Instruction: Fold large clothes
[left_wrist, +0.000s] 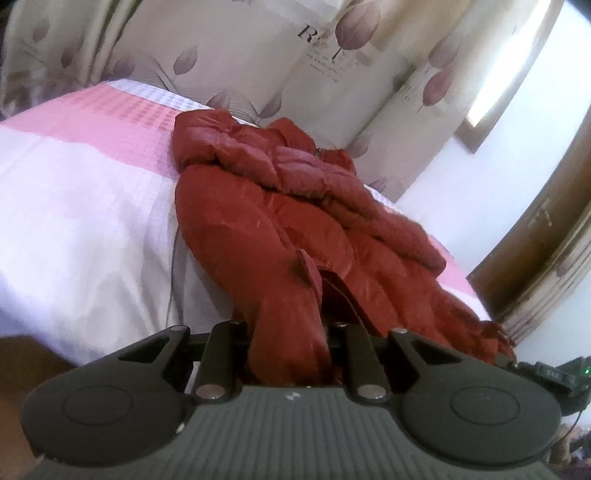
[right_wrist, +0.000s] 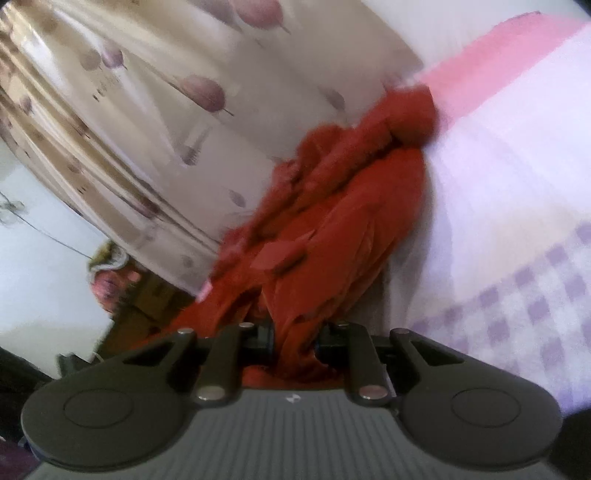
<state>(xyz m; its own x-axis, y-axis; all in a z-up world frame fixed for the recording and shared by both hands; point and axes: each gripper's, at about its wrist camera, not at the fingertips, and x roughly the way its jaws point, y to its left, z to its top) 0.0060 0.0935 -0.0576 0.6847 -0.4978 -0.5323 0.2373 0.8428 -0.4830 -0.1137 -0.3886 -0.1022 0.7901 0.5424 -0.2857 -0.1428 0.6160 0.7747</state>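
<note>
A red puffer jacket (left_wrist: 258, 206) lies stretched along the bed, its quilted upper part bunched at the far end by the curtain. My left gripper (left_wrist: 291, 332) is shut on a fold of the jacket's near hem, the red fabric pinched between its jaws and hiding the fingertips. In the right wrist view the same red jacket (right_wrist: 343, 221) runs away from the camera, blurred. My right gripper (right_wrist: 295, 343) is shut on another bunch of the near hem, with cloth spilling down over its body.
The bed cover (left_wrist: 74, 221) is white with a pink checked band (left_wrist: 122, 122) and lilac checks (right_wrist: 535, 295) nearer me. A leaf-print curtain (left_wrist: 240, 55) hangs just behind the bed. A wooden door frame (left_wrist: 535, 240) stands at the right, and clutter (right_wrist: 110, 277) lies on the floor at the left.
</note>
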